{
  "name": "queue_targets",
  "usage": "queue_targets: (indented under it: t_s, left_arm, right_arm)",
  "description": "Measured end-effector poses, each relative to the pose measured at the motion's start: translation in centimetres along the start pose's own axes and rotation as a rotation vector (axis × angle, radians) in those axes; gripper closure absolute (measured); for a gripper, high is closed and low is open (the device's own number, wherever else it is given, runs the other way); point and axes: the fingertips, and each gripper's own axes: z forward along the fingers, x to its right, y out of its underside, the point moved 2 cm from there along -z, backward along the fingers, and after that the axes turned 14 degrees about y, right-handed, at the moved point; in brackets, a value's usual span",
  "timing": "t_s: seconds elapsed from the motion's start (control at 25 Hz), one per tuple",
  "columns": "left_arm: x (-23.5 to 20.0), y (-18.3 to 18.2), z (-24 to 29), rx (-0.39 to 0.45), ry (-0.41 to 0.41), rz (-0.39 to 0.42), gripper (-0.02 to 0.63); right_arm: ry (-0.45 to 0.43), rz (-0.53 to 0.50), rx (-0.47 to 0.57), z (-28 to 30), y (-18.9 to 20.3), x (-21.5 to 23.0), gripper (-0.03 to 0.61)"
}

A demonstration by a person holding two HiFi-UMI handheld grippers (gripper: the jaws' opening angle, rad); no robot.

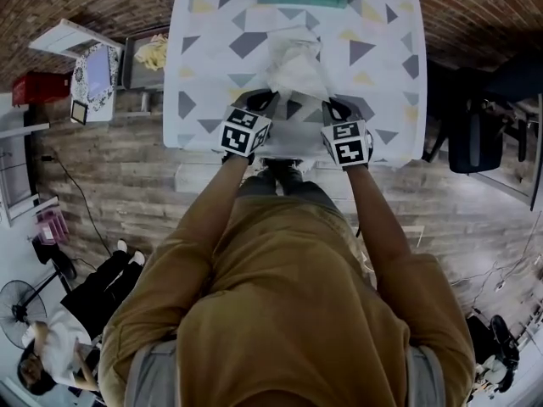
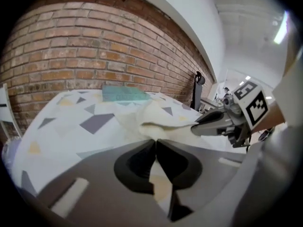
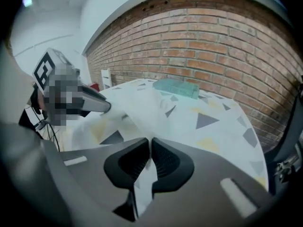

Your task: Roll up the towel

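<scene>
Only gripper views show left tool point(image 2: 155, 142) and right tool point(image 3: 149, 141) pinching towel point(image 2: 163, 119).

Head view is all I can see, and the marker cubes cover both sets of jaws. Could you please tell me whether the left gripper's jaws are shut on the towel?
Observer: Yes. In the left gripper view the left gripper has its jaws together, with cream cloth of the towel pinched between them.
Operator: Thank you. And the right one?
Observer: The right gripper is likewise shut, with pale towel cloth caught in its jaws.
Operator: Does the towel lie flat ahead of them?
Observer: No. In the left gripper view it humps up in a loose fold just beyond the jaws.
</scene>
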Motion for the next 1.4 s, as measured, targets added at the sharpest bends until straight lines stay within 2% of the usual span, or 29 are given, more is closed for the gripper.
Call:
queue_targets:
  t_s: [0.16, 0.28, 0.44, 0.52, 0.6, 0.64, 0.68, 0.76, 0.8, 0.84, 0.96, 1.2, 1.4]
  left_arm:
    - [-1.9, -2.8, -4.2, 0.081, -0.074, 0.099, 0.543]
    - [-1.8, -6.8, -6.8, 0.162, -0.104, 0.230, 0.543]
    - [1.8, -14.5, -12.2, 0.350, -0.163, 0.462, 0.541]
    - [3.7, -15.5, -14.2, 0.341, -0.186, 0.577, 0.541]
    - [4.4, -12.7, -14.4, 0.231, -0.180, 0.661, 0.541]
    - [4.2, -9.9, -13.7, 0.136, -0.158, 0.669, 0.541]
    - [4.0, -6.5, -12.7, 0.019, -0.117, 0.649, 0.541]
    - [3.6, 0.7, -10.5, -0.201, -0.011, 0.552, 0.541]
    - [3.4, 3.6, -9.8, -0.268, 0.027, 0.498, 0.541]
    - [3.2, 5.6, -9.5, -0.301, 0.046, 0.453, 0.541]
    - [3.5, 7.4, -9.5, -0.311, 0.073, 0.400, 0.541]
    - [4.1, 8.8, -9.2, -0.359, 0.133, 0.435, 0.541]
    - [4.8, 8.6, -9.5, -0.346, 0.172, 0.452, 0.540]
  right_arm:
    - [0.086, 0.056, 0.087, -1.6, -2.6, 4.1, 0.560]
    - [0.121, 0.034, 0.194, -3.8, -6.5, 5.7, 0.561]
    - [0.251, -0.083, 0.501, -10.6, -14.8, 6.7, 0.561]
    - [0.300, -0.183, 0.585, -13.5, -16.7, 6.3, 0.561]
    - [0.292, -0.271, 0.549, -13.9, -14.8, 5.3, 0.560]
    - [0.259, -0.308, 0.481, -13.1, -12.3, 4.4, 0.560]
    - [0.204, -0.341, 0.377, -11.7, -8.7, 3.3, 0.560]
    - [0.067, -0.385, 0.137, -8.9, -0.6, 0.4, 0.558]
    - [0.015, -0.396, 0.045, -8.0, 2.7, -0.9, 0.557]
    - [-0.018, -0.399, -0.019, -7.5, 5.1, -1.9, 0.557]
    - [-0.036, -0.391, -0.082, -7.1, 7.7, -3.1, 0.557]
    - [-0.036, -0.438, -0.103, -6.7, 8.6, -3.1, 0.556]
    - [-0.037, -0.392, -0.085, -7.8, 8.1, -3.4, 0.555]
